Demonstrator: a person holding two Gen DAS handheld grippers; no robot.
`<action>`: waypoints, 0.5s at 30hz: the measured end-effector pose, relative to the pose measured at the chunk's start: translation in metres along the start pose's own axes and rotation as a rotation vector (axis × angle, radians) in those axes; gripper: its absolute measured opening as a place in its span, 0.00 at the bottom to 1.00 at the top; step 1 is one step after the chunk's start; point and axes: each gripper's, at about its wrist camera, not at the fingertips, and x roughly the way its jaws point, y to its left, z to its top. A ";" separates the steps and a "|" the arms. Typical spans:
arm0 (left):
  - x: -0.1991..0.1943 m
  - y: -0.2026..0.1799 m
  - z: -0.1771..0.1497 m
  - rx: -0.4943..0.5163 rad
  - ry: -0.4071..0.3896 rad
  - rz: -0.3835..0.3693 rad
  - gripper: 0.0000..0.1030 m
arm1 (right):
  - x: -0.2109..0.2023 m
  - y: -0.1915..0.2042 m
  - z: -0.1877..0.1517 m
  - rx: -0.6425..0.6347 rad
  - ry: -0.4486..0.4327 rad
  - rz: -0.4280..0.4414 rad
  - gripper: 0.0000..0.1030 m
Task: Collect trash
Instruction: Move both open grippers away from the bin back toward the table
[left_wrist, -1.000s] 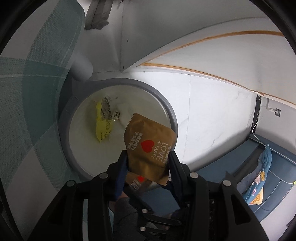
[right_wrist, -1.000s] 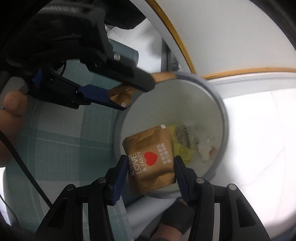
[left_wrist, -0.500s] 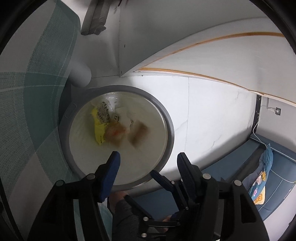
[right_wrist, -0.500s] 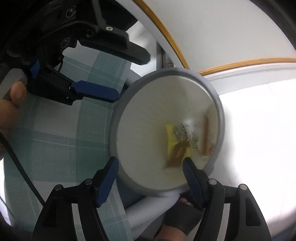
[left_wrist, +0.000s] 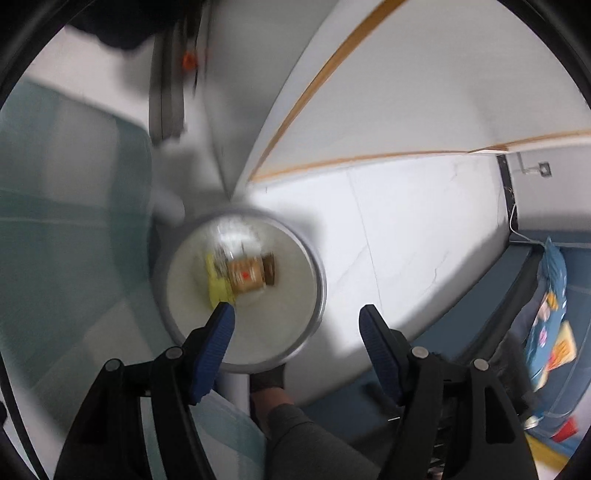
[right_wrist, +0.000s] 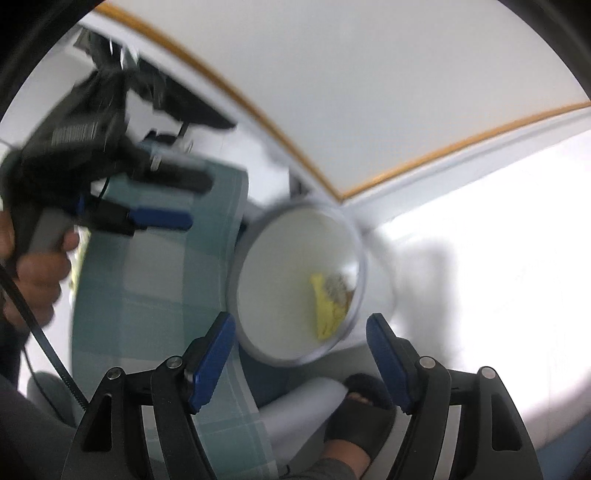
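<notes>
A round grey-rimmed trash bin (left_wrist: 317, 291) stands on the white floor below me. Inside lie a brown snack packet with a red heart (left_wrist: 245, 275), a second brown packet (left_wrist: 270, 269) and a yellow wrapper (left_wrist: 218, 291). My left gripper (left_wrist: 297, 326) is open and empty, high above the bin. My right gripper (right_wrist: 301, 338) is open and empty above the bin (right_wrist: 243, 254), where the yellow wrapper (right_wrist: 327, 306) shows. The left gripper also shows in the right wrist view (right_wrist: 162, 201), held by a hand at the left.
A table with a green checked cloth (right_wrist: 155, 277) stands beside the bin, its white leg (right_wrist: 306, 402) by the person's sandalled foot (right_wrist: 360, 410). White walls with orange trim (left_wrist: 321, 74) stand behind. A blue mat with a patterned cushion (left_wrist: 550, 295) lies at the right.
Both grippers opened and dropped their brown packets into the bin. Both have since risen and pulled away, so the bin looks smaller.
</notes>
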 end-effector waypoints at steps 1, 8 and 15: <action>-0.011 -0.002 -0.003 0.020 -0.035 0.005 0.64 | -0.011 0.003 0.003 0.001 -0.027 -0.010 0.71; -0.111 -0.010 -0.040 0.110 -0.356 0.064 0.66 | -0.086 0.051 0.024 -0.060 -0.202 -0.093 0.78; -0.192 0.018 -0.090 0.081 -0.645 0.138 0.78 | -0.139 0.132 0.033 -0.181 -0.357 -0.127 0.86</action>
